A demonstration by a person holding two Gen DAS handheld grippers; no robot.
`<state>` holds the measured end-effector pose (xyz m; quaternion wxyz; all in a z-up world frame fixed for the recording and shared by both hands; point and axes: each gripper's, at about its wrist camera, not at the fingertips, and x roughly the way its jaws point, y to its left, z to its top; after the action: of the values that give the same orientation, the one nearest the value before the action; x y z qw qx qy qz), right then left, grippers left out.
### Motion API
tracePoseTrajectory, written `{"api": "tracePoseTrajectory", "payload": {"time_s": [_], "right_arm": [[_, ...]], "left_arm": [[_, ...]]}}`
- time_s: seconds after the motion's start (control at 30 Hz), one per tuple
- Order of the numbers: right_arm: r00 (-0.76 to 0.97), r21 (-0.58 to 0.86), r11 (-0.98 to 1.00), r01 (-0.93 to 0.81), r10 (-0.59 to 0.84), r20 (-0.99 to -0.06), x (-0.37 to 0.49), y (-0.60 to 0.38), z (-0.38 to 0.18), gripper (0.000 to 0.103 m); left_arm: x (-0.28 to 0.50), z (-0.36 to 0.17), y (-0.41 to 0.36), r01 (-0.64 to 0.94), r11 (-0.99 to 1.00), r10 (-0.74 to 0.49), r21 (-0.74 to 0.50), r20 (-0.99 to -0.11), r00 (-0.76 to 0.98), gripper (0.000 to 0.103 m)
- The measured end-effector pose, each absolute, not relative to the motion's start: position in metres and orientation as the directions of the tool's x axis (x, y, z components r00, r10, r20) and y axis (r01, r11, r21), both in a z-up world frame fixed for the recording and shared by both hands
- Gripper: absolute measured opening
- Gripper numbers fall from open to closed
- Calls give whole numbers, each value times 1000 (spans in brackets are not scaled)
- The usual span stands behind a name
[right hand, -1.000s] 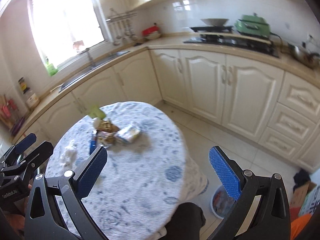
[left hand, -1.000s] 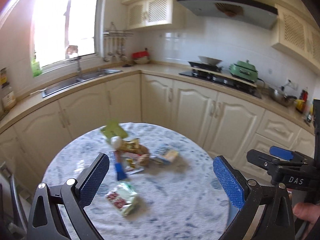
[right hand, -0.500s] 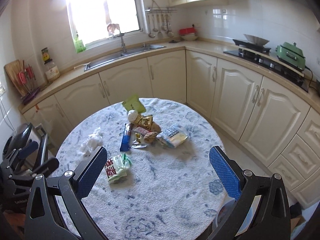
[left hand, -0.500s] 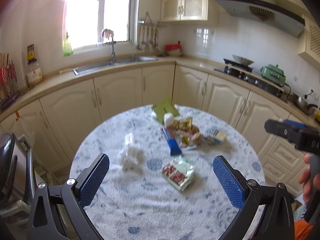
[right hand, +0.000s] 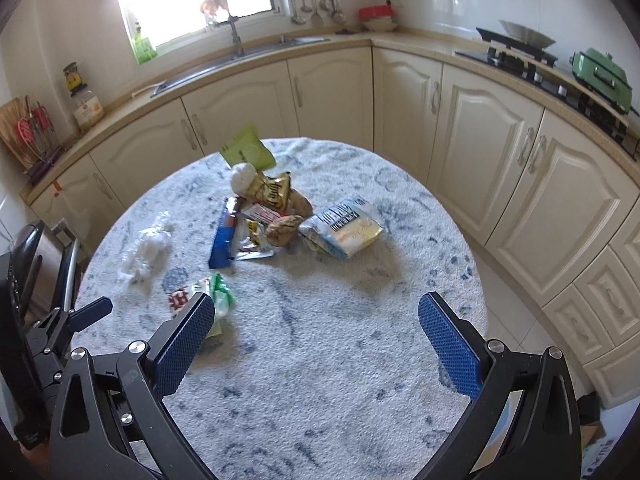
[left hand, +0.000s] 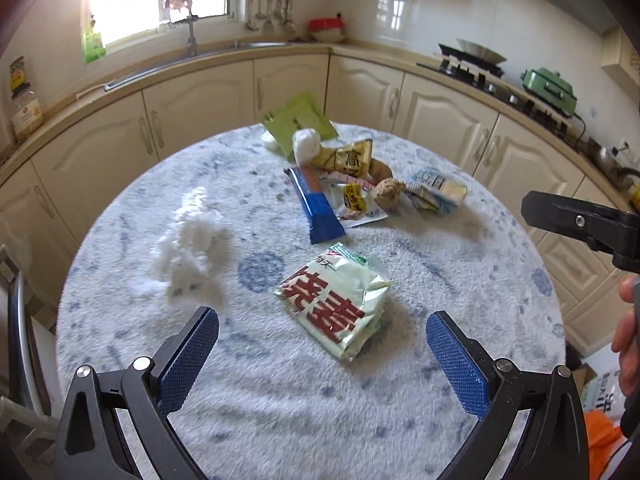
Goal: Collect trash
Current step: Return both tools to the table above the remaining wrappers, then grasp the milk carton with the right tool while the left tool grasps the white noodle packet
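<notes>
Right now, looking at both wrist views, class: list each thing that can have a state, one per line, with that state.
Left gripper: jaws open, empty.
Right gripper: jaws open, empty.
Green noodle packet: lying flat, apart from the pile.
White tissue: crumpled, lying alone.
Blue wrapper: flat, at the pile's edge.
Green pouch: propped up, tilted.
Cabinet doors: shut.

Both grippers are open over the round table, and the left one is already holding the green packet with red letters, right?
Not quite. The left gripper is open and empty; the green packet lies on the table ahead of it, as the left wrist view shows. The right gripper is open too.
</notes>
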<state>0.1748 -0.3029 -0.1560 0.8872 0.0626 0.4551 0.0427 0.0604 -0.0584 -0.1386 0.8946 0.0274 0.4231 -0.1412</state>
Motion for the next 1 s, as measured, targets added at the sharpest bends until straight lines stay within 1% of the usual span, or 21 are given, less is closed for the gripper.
{"api": "tracePoseTrajectory", "payload": {"time_s": [0.23, 0.3, 0.33, 0.37, 0.4, 0.57, 0.77, 1.0], "right_arm": [[536, 156, 988, 3, 130, -834, 201, -311, -188, 103], [526, 156, 988, 5, 131, -840, 208, -311, -195, 103], [522, 156, 988, 5, 130, -843, 213, -312, -198, 103], [519, 156, 988, 7, 130, -845, 216, -313, -201, 103], [517, 157, 988, 10, 129, -846, 218, -314, -203, 103], [510, 156, 987, 26, 121, -852, 229, -320, -213, 103], [503, 146, 988, 42, 106, -858, 235, -326, -221, 103], [499, 133, 990, 51, 90, -862, 256, -329, -231, 103]], "left_arm": [[138, -184, -82, 262, 963, -207, -71, -814, 542, 101], [143, -195, -88, 277, 958, -215, -76, -827, 519, 89], [145, -197, -91, 280, 958, -205, -59, -825, 526, 86], [146, -198, -94, 295, 954, -204, -47, -822, 532, 79], [147, -199, -96, 299, 953, -198, -35, -820, 536, 78], [149, -204, -95, 301, 952, -222, -58, -808, 545, 76], [157, -204, -88, 277, 954, -258, -118, -795, 549, 76], [160, -201, -75, 229, 964, -245, -134, -785, 569, 76]]}}
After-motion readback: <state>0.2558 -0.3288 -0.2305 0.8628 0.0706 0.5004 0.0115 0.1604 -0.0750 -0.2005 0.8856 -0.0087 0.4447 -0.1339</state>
